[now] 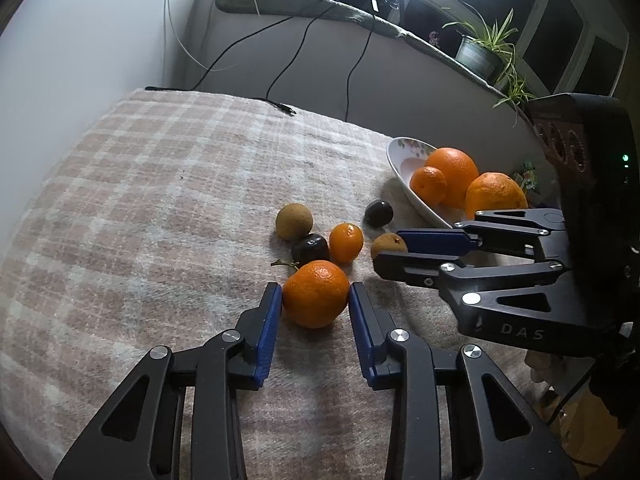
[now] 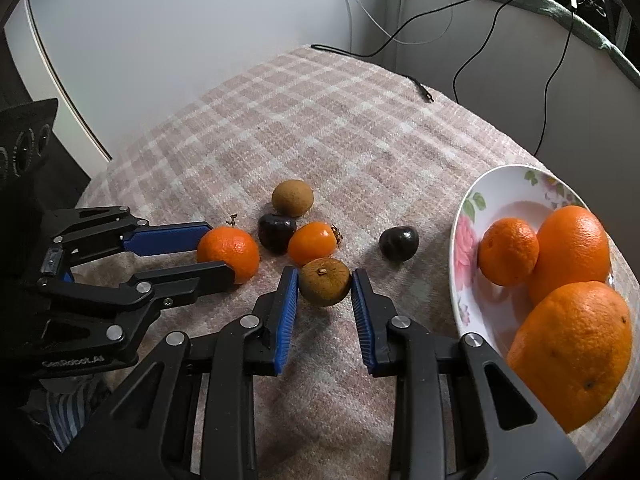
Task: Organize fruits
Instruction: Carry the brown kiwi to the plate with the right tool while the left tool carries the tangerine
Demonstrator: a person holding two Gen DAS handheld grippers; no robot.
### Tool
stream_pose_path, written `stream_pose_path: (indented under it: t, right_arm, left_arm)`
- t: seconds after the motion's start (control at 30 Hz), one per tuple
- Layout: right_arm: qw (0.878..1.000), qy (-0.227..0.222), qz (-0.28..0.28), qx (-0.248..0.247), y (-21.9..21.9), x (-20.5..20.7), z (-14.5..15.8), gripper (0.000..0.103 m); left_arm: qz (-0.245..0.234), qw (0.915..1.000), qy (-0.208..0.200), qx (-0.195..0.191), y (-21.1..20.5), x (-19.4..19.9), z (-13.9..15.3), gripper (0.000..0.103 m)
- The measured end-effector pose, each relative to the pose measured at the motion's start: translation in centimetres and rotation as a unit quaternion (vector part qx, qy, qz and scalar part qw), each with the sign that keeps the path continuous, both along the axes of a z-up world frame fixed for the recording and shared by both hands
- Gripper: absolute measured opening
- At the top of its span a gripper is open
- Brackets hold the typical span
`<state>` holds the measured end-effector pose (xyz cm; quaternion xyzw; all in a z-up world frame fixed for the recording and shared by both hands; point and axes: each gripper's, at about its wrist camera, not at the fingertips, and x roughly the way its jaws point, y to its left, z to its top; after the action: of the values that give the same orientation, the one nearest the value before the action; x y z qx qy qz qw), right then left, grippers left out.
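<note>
My left gripper (image 1: 315, 294) has its blue pads touching both sides of a mandarin (image 1: 315, 294) that rests on the checked cloth; it also shows in the right wrist view (image 2: 229, 254). My right gripper (image 2: 325, 282) has its pads against both sides of a small brown fruit (image 2: 325, 287), also on the cloth. Between them lie a second brown fruit (image 2: 292, 197), two dark plums (image 2: 276, 233) (image 2: 398, 242) and a small orange fruit (image 2: 313, 242). A flowered white bowl (image 2: 468, 216) at the right holds three oranges (image 2: 572, 246).
The pink checked cloth (image 1: 180, 184) covers the table. A black cable end (image 1: 286, 108) lies on its far side. A grey cabinet with cables and a potted plant (image 1: 480, 52) stand behind. The wall is at the left.
</note>
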<state>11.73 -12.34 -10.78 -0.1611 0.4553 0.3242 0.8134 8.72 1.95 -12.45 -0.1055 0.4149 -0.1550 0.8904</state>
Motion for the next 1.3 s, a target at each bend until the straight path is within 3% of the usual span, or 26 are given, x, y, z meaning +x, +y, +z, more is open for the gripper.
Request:
stream_pose_path:
  t: [0.57, 0.97, 1.3]
  right_arm:
    - [0.998, -0.040, -0.011, 0.052, -3.2, -1.6, 5.2, 0.028]
    - [0.992, -0.084, -0.066, 0.072, -9.7, -0.9, 9.0, 0.028]
    - [0.985, -0.088, -0.127, 0.072, -15.5, 2.6, 9.3, 0.028]
  left_arm:
    - [0.007, 0.9994, -0.034, -0.003, -0.1, 0.6, 2.6, 0.032]
    - [-0.032, 0.9976, -0.060, -0.008, -4.5, 3.7, 4.8, 0.032]
    - [-0.058, 0.9961, -0.067, -0.004, -8.3, 6.6, 5.2, 0.032]
